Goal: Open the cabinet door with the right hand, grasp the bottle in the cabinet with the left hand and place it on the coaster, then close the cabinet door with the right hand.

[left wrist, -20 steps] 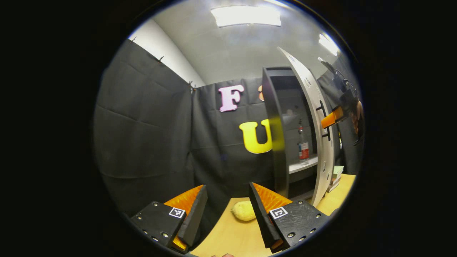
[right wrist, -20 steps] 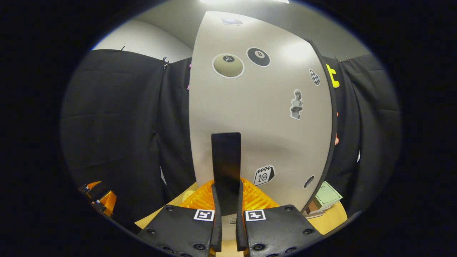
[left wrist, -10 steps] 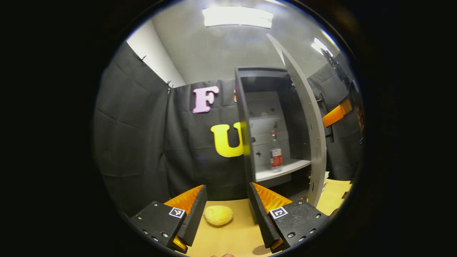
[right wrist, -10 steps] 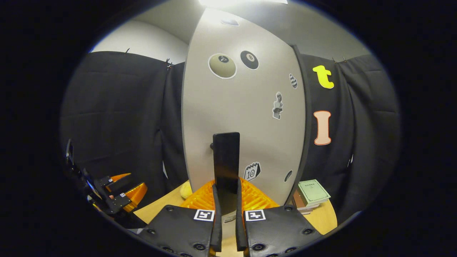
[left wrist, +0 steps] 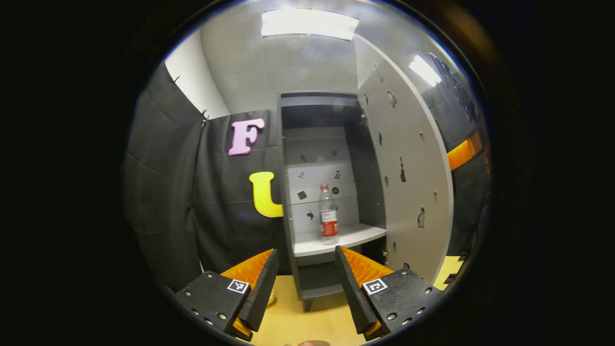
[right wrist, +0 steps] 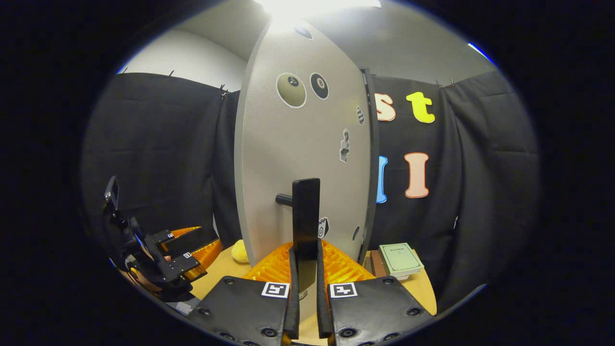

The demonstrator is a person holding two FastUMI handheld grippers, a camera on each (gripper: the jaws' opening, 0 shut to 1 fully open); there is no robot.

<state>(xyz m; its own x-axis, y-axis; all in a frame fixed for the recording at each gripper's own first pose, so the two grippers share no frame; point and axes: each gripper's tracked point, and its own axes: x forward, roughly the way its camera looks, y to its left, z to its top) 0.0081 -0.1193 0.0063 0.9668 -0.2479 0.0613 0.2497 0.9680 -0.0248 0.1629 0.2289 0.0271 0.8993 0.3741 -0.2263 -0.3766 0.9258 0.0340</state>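
Nearest in the left gripper view: left gripper (left wrist: pixel 306 281), fingers spread wide, nothing between them, held above the wooden table (left wrist: pixel 307 324). Just beyond, cabinet (left wrist: pixel 288 192) standing open on that table. Bottle (left wrist: pixel 328 214) upright on the pale shelf (left wrist: pixel 350 238) inside, clear with a red cap and red label band, near the shelf's middle, well apart from the spread fingers. Cabinet door (left wrist: pixel 408 158) swung out to the right, inner face turned this way. Past its edge, a sliver of the right gripper (left wrist: pixel 461 154).

Nearest in the right gripper view: right gripper (right wrist: pixel 307 269), fingers pressed together on the black door handle (right wrist: pixel 306 216), an upright bar clamped from both sides. Behind the handle, outer face of the cabinet door (right wrist: pixel 298 158), grey and dotted with stickers. Low on the left, left gripper (right wrist: pixel 192 254) with jaws apart, a hand partly seen behind it. Beside the door's foot, a yellow round object (right wrist: pixel 240 251) on the table (right wrist: pixel 423 293). To the right, a stack of books (right wrist: pixel 399 259). Coaster: cannot tell.
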